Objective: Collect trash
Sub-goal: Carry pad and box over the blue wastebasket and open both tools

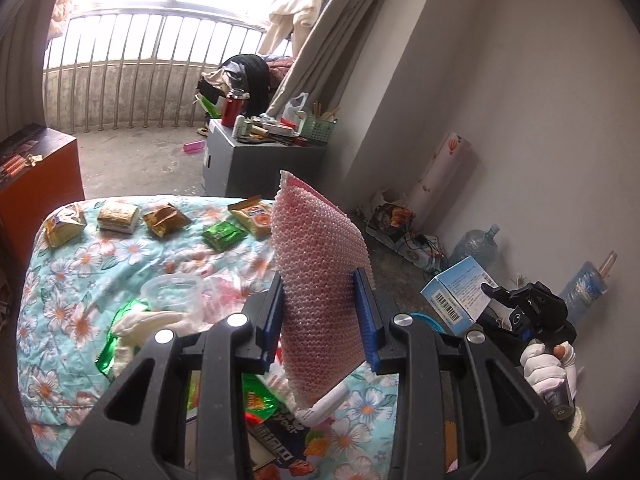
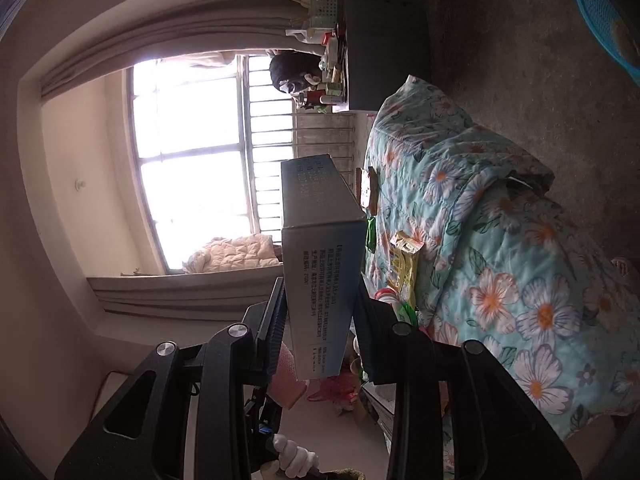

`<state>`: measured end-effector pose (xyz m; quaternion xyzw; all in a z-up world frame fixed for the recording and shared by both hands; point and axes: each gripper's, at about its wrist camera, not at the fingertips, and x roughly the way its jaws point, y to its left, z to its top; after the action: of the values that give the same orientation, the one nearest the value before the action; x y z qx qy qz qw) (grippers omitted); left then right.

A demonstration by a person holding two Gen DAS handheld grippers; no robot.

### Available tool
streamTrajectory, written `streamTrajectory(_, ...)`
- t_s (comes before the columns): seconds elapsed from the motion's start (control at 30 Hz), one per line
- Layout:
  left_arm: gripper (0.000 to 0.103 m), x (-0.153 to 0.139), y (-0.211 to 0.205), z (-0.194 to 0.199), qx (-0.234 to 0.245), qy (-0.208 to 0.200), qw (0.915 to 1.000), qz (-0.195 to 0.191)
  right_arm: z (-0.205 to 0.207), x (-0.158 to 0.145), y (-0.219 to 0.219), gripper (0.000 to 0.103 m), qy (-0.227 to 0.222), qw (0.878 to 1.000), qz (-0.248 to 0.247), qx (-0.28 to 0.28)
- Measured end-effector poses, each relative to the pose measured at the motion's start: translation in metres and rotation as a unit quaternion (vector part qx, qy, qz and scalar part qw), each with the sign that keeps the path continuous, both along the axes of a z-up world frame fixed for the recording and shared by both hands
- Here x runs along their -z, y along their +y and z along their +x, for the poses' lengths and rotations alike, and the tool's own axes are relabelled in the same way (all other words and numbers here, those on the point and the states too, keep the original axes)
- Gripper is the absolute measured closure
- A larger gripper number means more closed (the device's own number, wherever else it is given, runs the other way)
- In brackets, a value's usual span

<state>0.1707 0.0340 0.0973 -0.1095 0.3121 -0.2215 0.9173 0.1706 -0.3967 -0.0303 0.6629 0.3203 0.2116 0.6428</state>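
Observation:
My left gripper [image 1: 320, 312] is shut on a pink bubble-wrap mailer [image 1: 316, 260], which stands upright between the blue pads above the bed. At the right of the left wrist view, my right gripper [image 1: 489, 300], held by a white-gloved hand [image 1: 544, 364], is shut on a light blue carton [image 1: 456, 300] with barcodes. The right wrist view is rolled sideways; there the right gripper [image 2: 320, 320] clamps the same carton [image 2: 320, 248] end-on. The pink mailer [image 2: 284, 384] and a gloved hand [image 2: 296, 456] show below it. Several snack wrappers [image 1: 160, 220] lie on the floral quilt [image 1: 80, 280].
A clear plastic cup [image 1: 172, 292] and a green foil wrapper [image 1: 116, 344] lie on the quilt near my left gripper. A blue plastic basket [image 2: 604, 20] stands on the concrete floor beside the bed. A grey cabinet [image 1: 256, 164], water bottles [image 1: 476, 244] and cables line the wall.

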Motion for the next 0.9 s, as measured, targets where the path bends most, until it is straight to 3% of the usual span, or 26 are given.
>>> streamTrajectory(0.2,0.072,-0.001,-0.098,0.030,0.083,0.023,0.9960,0.021,-0.045,0.022,-0.064,0.072,0.009,0.997,-0.006,0.070)
streamTrajectory(0.43,0.072,0.028,-0.249,0.063,0.181,0.063,0.9782,0.078,-0.092,0.057,-0.142,0.072,0.046,0.983,-0.044,0.174)
streamTrajectory(0.53,0.072,0.051,-0.315,0.072,0.216,0.075,0.9668,0.114,-0.106,0.074,-0.171,0.072,0.076,0.971,-0.083,0.213)
streamTrajectory(0.73,0.071,0.118,-0.430,0.097,0.274,0.129,0.9413,0.150,-0.107,0.132,-0.216,0.072,0.141,0.952,-0.088,0.257)
streamTrajectory(0.9,0.071,0.183,-0.499,0.116,0.298,0.171,0.9223,0.177,-0.087,0.172,-0.247,0.071,0.190,0.937,-0.107,0.273)
